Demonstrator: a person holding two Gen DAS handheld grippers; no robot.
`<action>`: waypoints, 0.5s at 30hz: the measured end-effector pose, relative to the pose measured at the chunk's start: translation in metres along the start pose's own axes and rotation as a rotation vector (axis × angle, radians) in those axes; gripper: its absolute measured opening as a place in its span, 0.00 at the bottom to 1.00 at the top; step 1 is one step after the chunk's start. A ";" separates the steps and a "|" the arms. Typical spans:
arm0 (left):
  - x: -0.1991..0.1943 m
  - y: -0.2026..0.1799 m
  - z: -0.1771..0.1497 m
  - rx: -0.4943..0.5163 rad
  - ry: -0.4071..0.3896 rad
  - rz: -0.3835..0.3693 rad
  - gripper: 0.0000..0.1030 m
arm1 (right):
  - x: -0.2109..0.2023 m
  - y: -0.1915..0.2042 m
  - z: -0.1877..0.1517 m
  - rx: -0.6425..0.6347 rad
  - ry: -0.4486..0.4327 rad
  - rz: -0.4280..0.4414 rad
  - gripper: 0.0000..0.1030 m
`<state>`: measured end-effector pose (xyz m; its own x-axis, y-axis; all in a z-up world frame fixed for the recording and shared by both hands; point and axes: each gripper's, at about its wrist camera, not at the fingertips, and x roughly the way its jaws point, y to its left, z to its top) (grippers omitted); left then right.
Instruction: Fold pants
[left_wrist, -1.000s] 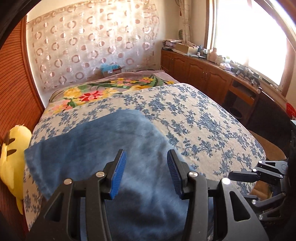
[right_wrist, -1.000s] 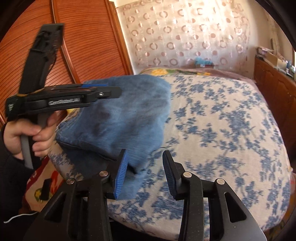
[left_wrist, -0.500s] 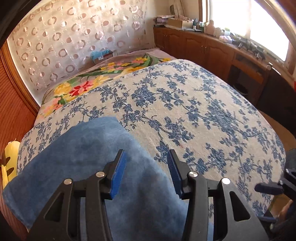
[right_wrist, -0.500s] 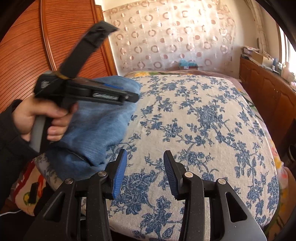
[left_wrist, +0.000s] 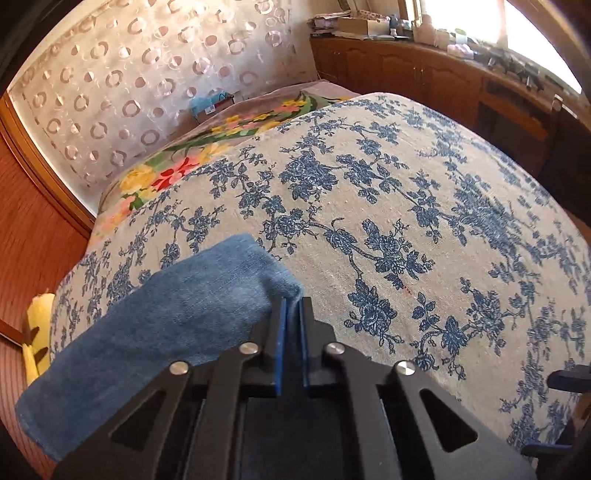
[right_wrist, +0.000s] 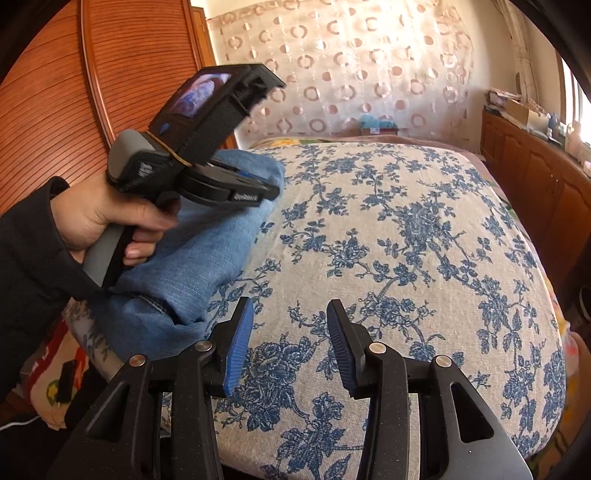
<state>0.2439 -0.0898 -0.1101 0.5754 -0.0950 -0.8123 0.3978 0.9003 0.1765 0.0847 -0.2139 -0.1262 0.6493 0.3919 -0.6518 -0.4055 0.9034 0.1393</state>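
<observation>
Left hand-held gripper (left_wrist: 291, 314): its jaws have just been closing, and now the blue pads are pressed together on a corner of the pants (left_wrist: 177, 317); a ridge of denim shows between them at the tips.
Pants from the left hand-held gripper: the cloth runs off to its left and back beneath it, a folded blue band whose long axis slants from the pinched corner toward the near-left edge of the bed (left_wrist: 406, 206).
Right hand-held gripper (right_wrist: 290, 334): jaws spread, nothing between the pads, hovering over bare floral bedcover (right_wrist: 406, 258) near the front edge of the bed.
Pants from the right hand-held gripper: ahead and to its left; the nearest fold lies just beside its left finger (right_wrist: 240, 339), apart from it as far as the view shows.
Left hand seen from the right: a hand (right_wrist: 110, 218) in a dark sleeve (right_wrist: 29, 266) holds the other tool low over the far end of the denim pile.
Nearer hand: the left one already has the cloth; the right is close to the near end but empty.
Judged step: gripping the pants' corners before carrying a fold across.
What the next move turns on: the free end lies to the right tool's left, so I judge it must shift leftward and take that edge.
Risk: a one-cornered lift would probably let the denim sag and twist.
</observation>
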 end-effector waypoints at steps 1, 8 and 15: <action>-0.006 0.005 -0.001 -0.015 -0.014 -0.013 0.01 | 0.001 0.001 0.000 -0.002 0.002 0.001 0.40; -0.060 0.030 -0.011 -0.081 -0.135 -0.041 0.00 | 0.010 0.007 0.004 -0.017 0.010 0.002 0.40; -0.104 0.056 -0.029 -0.116 -0.210 -0.046 0.00 | 0.024 0.006 0.016 -0.024 0.002 0.001 0.40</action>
<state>0.1856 -0.0169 -0.0314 0.6993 -0.2119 -0.6827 0.3487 0.9348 0.0671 0.1076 -0.1961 -0.1288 0.6474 0.3929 -0.6531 -0.4217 0.8984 0.1224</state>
